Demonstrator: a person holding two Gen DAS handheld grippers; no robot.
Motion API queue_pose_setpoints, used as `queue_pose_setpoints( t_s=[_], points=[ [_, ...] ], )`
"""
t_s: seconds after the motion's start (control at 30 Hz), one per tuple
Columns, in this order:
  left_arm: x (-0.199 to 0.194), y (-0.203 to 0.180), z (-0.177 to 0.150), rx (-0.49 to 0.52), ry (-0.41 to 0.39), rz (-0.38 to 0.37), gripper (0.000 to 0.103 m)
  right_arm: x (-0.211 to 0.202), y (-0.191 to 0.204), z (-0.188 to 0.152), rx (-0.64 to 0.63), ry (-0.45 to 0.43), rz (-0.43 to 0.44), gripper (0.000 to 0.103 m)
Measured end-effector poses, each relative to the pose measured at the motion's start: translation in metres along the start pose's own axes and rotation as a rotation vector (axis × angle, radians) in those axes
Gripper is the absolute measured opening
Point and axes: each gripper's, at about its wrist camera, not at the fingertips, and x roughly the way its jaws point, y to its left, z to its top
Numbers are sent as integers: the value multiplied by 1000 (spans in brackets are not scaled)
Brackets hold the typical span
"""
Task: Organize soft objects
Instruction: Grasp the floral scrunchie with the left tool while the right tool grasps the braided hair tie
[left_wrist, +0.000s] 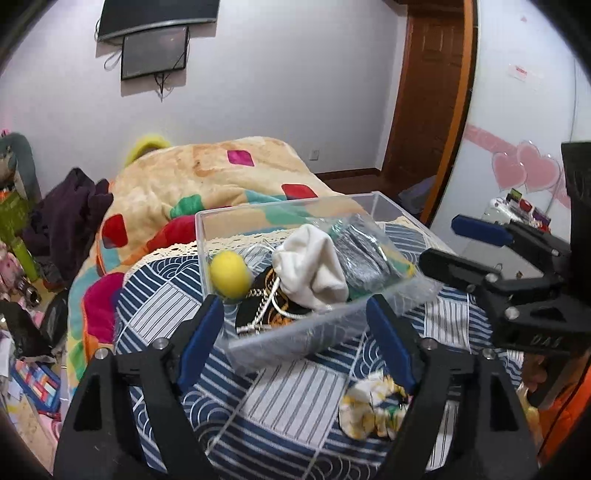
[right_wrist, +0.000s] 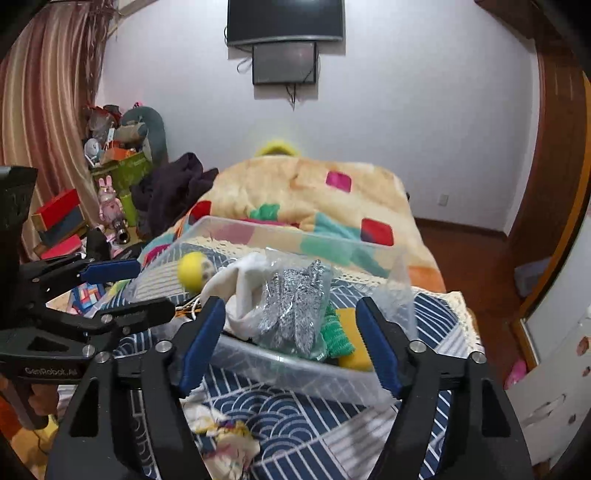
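Observation:
A clear plastic box (left_wrist: 216, 236) (right_wrist: 295, 373) sits on a blue patterned cloth. It holds a yellow ball (left_wrist: 229, 274) (right_wrist: 192, 271), a white sock (left_wrist: 314, 269) (right_wrist: 243, 295), a silver glittery item in a plastic bag (left_wrist: 360, 254) (right_wrist: 299, 306), a black and gold item (left_wrist: 266, 310), and green and yellow soft things (right_wrist: 338, 338). A floral scrunchie (left_wrist: 373, 406) (right_wrist: 229, 439) lies on the cloth in front of the box. My left gripper (left_wrist: 295, 339) is open and empty just before the box. My right gripper (right_wrist: 291, 339) is open and empty at the box's near wall; it also shows in the left wrist view (left_wrist: 439, 243).
The box stands on a round table with a blue and white cloth (left_wrist: 288, 391) (right_wrist: 317, 424). Behind it is a bed with a colourful blanket (left_wrist: 207, 177) (right_wrist: 314, 192). Clutter fills the floor at left (left_wrist: 22, 258) (right_wrist: 110, 173). A wooden door (left_wrist: 428, 92) stands at right.

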Motion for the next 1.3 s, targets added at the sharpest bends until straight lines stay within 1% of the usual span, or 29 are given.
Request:
queue_pose_setpoints(
  t_s=[0.1,0.3,0.4,0.47,0.6,0.73,0.8,0.97,1.1,1.13,1.17,1.2,1.23,1.27,1.3],
  points=[
    [-5,-9,-12,16,21,-8,91,-8,0,-5,1,-9,2,73],
    [-5,-26,-36,18,70,-51,92,-13,-4,-30,14,33,-23,73],
    [-1,-34,-47,-7,108,-96,92,-14,-9,-44,33,68,-28,73],
    [0,-39,-54,-10,125,-109,92,-15,-11,-53,53,90,-31,73],
    [5,-51,-73,2,167,-116,92,-17,-18,-68,92,124,-26,73],
    [13,-56,-86,5,219,-154,92,-19,-21,-79,110,148,-24,73],
    [19,-59,-90,15,239,-145,92,-20,-20,-83,117,157,-16,73],
    [29,-53,-79,-27,227,-131,92,-20,-16,-92,125,174,-1,73],
    [33,-41,-70,-79,194,-114,92,-16,-10,-96,126,189,48,73],
    [34,-37,-70,-87,191,-110,92,-13,-8,-96,126,196,60,72],
    [36,-33,-69,-95,191,-104,91,-10,-6,-98,127,208,81,68],
    [37,-30,-69,-103,191,-99,88,-6,-4,-99,129,218,101,65],
    [38,-26,-68,-107,194,-95,81,-4,-3,-100,128,228,112,57],
    [40,-23,-69,-110,202,-93,78,0,1,-102,118,246,126,46],
    [41,-22,-70,-113,206,-91,75,3,3,-103,112,256,134,42]
  ],
)
